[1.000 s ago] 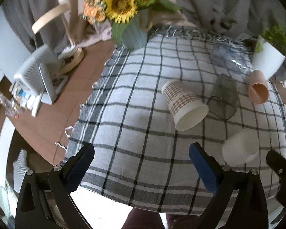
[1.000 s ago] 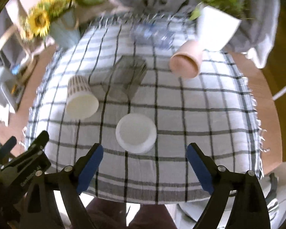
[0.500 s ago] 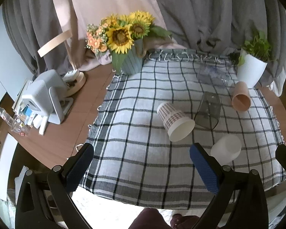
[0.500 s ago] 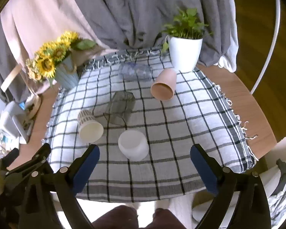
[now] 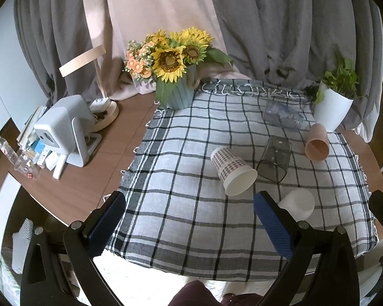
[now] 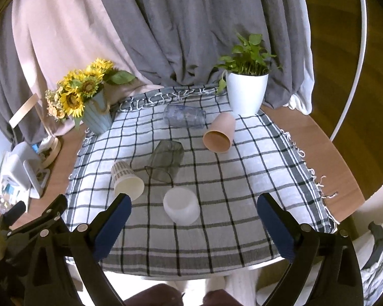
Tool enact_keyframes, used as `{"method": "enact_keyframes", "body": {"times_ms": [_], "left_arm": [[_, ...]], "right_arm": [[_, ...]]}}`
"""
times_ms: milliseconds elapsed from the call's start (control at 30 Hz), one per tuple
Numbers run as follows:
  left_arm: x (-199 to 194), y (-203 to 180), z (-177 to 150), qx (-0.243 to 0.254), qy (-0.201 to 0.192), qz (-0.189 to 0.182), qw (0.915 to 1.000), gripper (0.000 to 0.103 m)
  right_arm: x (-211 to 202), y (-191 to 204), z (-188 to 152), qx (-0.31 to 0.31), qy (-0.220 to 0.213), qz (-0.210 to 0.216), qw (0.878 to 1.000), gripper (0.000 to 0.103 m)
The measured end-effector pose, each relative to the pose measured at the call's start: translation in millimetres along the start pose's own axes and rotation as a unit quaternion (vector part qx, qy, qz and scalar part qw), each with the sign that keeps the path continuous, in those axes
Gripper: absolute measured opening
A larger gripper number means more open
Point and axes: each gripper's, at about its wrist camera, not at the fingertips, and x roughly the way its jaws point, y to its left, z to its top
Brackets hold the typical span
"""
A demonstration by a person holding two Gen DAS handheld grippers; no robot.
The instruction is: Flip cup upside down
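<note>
Several cups lie on the checked cloth. A plaid paper cup lies on its side. A smoky clear cup, a pink cup and a clear bluish cup also lie on their sides. A white cup stands mouth down. My left gripper is open and empty above the near edge. My right gripper is open and empty, near the white cup.
A sunflower vase stands at the cloth's back left. A white plant pot stands at the back right. A white device and clutter sit on the wooden table to the left. Grey curtains hang behind.
Both grippers have pulled back and up from the table, so the cups look smaller and farther. Both stay open. The cups have not moved.
</note>
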Motion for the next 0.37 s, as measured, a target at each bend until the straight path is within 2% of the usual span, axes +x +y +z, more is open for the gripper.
{"method": "enact_keyframes", "body": {"times_ms": [367], "left_arm": [[0.4,0.6,0.3,-0.004,0.000,0.003,1.0000,0.103]], "right_arm": [[0.3,1.4,-0.1,-0.005,0.004,0.001,1.000,0.099]]}}
